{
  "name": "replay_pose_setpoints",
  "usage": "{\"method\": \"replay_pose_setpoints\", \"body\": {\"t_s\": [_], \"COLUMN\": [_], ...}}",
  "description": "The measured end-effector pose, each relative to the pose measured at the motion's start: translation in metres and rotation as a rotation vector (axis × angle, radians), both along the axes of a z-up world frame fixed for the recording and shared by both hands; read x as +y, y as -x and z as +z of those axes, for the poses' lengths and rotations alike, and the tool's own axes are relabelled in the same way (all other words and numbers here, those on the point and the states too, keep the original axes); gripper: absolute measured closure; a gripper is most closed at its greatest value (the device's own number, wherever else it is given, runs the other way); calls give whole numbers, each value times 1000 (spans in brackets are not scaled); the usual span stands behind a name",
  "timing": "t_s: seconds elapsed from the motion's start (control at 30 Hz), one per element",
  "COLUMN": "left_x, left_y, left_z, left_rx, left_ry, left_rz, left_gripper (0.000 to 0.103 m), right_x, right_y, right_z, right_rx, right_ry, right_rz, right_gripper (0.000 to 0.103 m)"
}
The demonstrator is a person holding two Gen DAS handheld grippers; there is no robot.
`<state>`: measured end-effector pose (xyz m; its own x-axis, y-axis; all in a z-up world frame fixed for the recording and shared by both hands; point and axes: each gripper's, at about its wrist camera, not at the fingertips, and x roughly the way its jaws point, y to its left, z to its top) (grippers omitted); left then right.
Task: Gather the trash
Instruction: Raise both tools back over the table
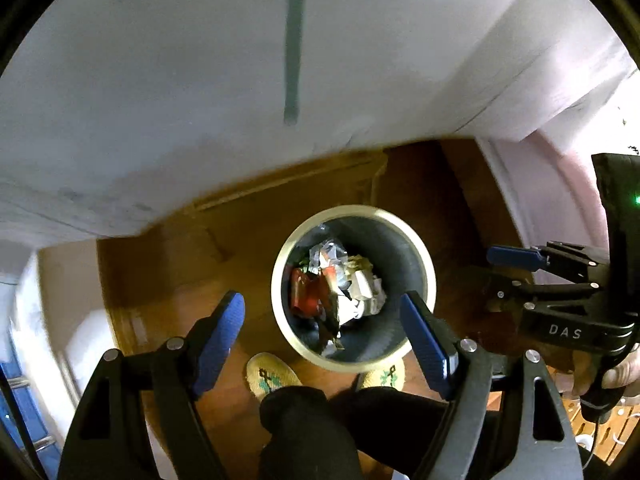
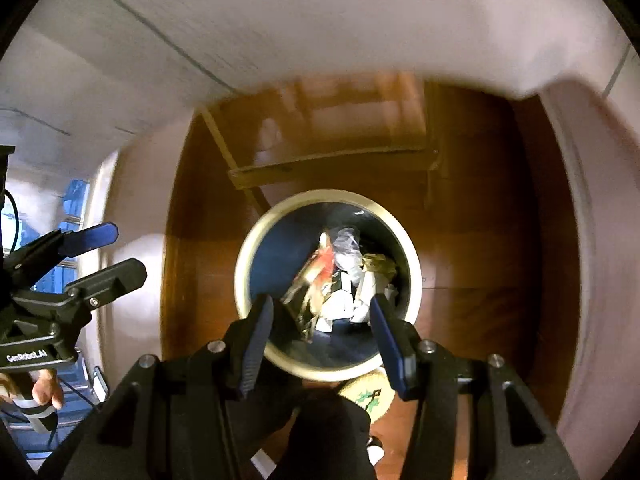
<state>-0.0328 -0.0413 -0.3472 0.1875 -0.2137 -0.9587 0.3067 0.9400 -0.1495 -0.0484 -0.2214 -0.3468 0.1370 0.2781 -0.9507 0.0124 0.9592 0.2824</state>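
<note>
Both grippers above round dark bin with pale rim (image 1: 416, 248) on brown wooden floor (image 1: 168, 280), crumpled wrappers and paper trash (image 1: 340, 288) inside; left gripper (image 1: 324, 340) fingers spread wide, right gripper (image 2: 320, 344) fingers apart, both empty.
</note>
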Motion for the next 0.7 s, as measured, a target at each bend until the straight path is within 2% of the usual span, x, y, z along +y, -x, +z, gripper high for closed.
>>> {"method": "replay_pose_setpoints", "body": {"t_s": [0.2,0.43,0.53,0.7], "left_x": [-4,-4,-6,-5], "left_y": [9,-4,-15,-32], "left_z": [97,200,240,286], "left_rx": [-64,-130,-170,-218], "left_ry": [-3,29,45,51], "left_rz": [-29,-14,-16,-21], "left_gripper": [25,24,24,24], "right_x": [3,-1,-3,-12], "right_y": [0,-3,-6,-15], "right_z": [86,180,213,256], "right_rx": [-47,-152,-200,-280], "right_ry": [-12,-11,2,38], "right_rz": [21,45,45,17], "right_gripper": [52,52,52,52]}}
